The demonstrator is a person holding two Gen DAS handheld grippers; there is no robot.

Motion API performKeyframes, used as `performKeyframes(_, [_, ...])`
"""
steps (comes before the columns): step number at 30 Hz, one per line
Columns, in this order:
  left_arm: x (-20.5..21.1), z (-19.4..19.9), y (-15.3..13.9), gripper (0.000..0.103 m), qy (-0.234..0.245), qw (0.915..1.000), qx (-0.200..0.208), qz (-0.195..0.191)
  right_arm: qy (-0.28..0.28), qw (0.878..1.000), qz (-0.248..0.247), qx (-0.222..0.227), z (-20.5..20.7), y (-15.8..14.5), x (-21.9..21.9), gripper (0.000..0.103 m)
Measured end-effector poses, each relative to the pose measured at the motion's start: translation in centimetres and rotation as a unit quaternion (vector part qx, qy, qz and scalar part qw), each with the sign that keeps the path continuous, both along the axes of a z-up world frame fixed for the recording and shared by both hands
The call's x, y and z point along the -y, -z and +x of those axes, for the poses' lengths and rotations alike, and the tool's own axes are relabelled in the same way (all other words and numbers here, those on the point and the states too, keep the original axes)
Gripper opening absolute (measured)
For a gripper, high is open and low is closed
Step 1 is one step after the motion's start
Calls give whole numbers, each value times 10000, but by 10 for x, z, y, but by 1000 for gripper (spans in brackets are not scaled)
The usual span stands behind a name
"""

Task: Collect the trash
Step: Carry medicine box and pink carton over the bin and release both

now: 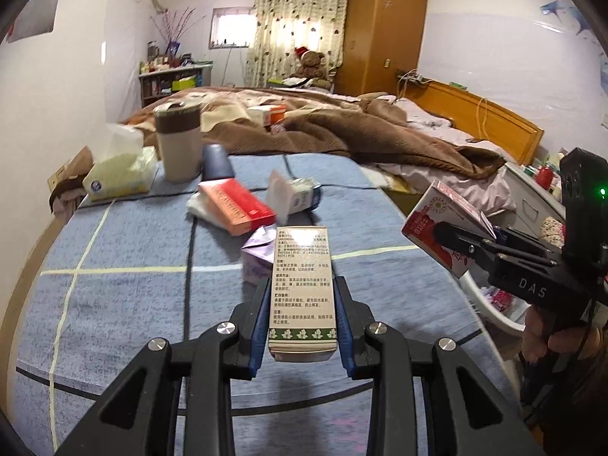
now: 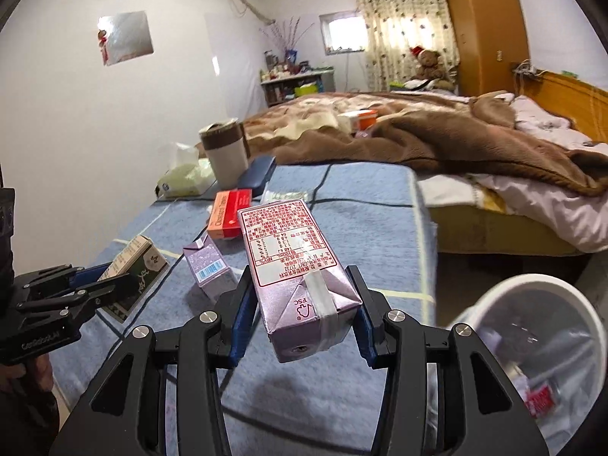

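My left gripper is shut on a tall cream and green box, held above the blue cloth table; the box also shows in the right wrist view. My right gripper is shut on a purple and red drink carton, which shows in the left wrist view off the table's right edge. A white trash bin with scraps inside stands low on the right. A small purple carton, an orange and red box and a tipped small bottle lie on the table.
A beige and brown cup, a tissue pack and a dark blue case stand at the table's far end. Behind is a bed with a brown blanket and a wooden headboard. A white wall is on the left.
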State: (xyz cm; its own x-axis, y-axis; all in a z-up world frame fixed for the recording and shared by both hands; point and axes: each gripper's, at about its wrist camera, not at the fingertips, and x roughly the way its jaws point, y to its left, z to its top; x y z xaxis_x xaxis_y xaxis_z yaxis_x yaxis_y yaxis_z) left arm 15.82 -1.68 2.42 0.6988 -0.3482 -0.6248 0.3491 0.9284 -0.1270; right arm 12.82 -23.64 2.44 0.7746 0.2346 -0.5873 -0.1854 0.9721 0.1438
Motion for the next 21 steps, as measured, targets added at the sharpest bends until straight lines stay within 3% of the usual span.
performKeyframes(11, [45, -24, -22, 32, 397, 9986, 356, 56, 665, 9973, 22, 313, -38, -15, 36, 47])
performKeyframes(21, [106, -35, -32, 32, 939, 9941, 534, 59, 1501, 9876, -31, 462, -68, -21, 75, 47])
